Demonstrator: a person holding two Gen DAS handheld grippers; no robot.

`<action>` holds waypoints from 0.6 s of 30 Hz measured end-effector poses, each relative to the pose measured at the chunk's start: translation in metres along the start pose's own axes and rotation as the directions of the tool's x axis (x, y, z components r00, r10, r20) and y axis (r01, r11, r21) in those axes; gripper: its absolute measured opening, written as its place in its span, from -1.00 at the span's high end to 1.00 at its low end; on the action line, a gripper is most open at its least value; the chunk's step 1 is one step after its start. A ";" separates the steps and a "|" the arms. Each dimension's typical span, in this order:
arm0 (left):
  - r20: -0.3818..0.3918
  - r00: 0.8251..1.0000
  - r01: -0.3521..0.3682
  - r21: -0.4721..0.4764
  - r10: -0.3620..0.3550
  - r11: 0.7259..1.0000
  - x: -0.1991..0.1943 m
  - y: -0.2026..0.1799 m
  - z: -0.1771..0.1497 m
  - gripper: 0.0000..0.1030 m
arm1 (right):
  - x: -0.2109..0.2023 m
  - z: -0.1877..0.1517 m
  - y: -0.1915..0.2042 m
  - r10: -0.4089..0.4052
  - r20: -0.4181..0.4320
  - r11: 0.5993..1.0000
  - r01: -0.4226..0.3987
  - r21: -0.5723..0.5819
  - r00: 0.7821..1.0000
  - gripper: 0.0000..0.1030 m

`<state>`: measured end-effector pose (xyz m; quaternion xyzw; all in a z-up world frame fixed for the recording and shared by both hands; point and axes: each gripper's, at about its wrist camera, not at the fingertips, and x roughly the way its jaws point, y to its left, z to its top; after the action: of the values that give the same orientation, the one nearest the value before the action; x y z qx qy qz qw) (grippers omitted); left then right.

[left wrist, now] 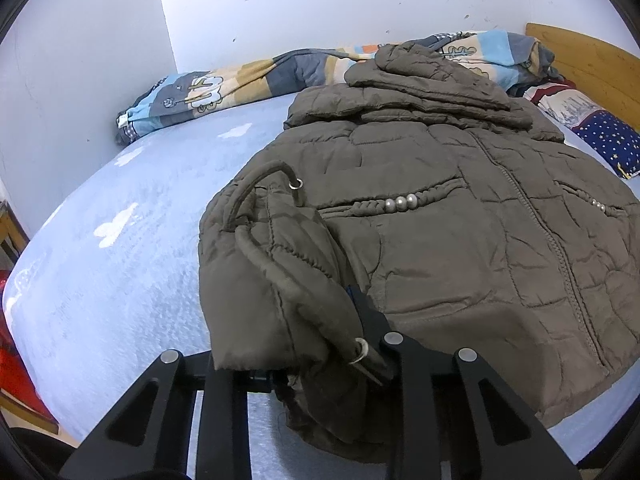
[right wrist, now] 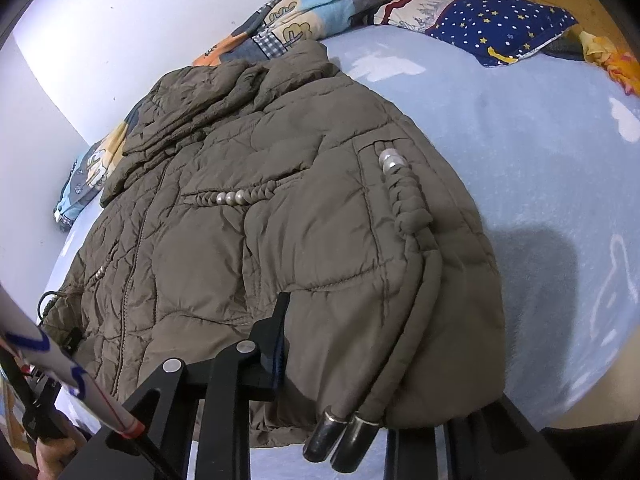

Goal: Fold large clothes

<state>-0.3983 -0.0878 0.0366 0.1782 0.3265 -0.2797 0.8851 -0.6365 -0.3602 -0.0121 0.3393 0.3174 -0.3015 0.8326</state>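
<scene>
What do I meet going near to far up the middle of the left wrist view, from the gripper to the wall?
Left gripper closed on the jacket's hem corner, then the brown quilted jacket, its folded hood, the patterned blanket bunched along the bed's far edge, then the white wall.

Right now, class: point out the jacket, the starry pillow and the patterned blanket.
jacket (left wrist: 460,240): left wrist view, quilted front.
starry pillow (right wrist: 500,24): right wrist view, blue face.
patterned blanket (left wrist: 208,92): left wrist view, bunched middle.
</scene>
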 end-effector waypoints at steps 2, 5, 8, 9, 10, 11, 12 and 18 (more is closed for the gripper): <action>0.004 1.000 0.001 0.002 -0.001 1.000 -0.001 0.000 0.000 0.49 | 0.000 0.001 0.001 -0.005 0.007 1.000 0.005 -0.009 1.000 0.46; 0.010 1.000 0.002 0.006 -0.002 1.000 -0.003 0.000 0.000 0.50 | -0.003 0.001 0.003 -0.007 0.018 1.000 0.007 -0.014 1.000 0.48; 0.017 1.000 0.003 0.010 -0.003 1.000 -0.005 0.000 0.001 0.51 | -0.008 0.002 0.005 -0.003 0.032 1.000 0.004 -0.018 0.999 0.51; 0.020 1.000 0.004 0.010 -0.004 1.000 -0.008 0.000 0.001 0.51 | -0.010 0.002 0.005 0.000 0.036 1.000 0.000 -0.016 0.999 0.51; 0.024 1.000 0.006 0.010 -0.007 1.000 -0.010 0.000 0.001 0.52 | -0.013 0.003 0.004 0.006 0.042 1.000 -0.006 -0.012 0.999 0.52; 0.032 0.999 0.007 0.011 -0.008 1.000 -0.013 0.000 0.001 0.53 | -0.016 0.004 0.005 0.009 0.049 1.000 -0.009 -0.010 0.999 0.53; 0.039 0.999 0.007 0.012 -0.008 1.000 -0.015 0.000 0.001 0.53 | -0.018 0.004 0.005 0.011 0.056 1.000 -0.010 -0.011 0.998 0.53; 0.070 0.997 0.021 0.011 -0.022 1.000 -0.033 0.001 0.003 0.55 | -0.038 0.008 0.009 0.021 0.108 1.000 -0.019 -0.021 0.994 0.57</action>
<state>-0.4169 -0.0756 0.0613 0.1694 0.2955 -0.2970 0.8921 -0.6508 -0.3498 0.0234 0.3171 0.2715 -0.3079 0.8549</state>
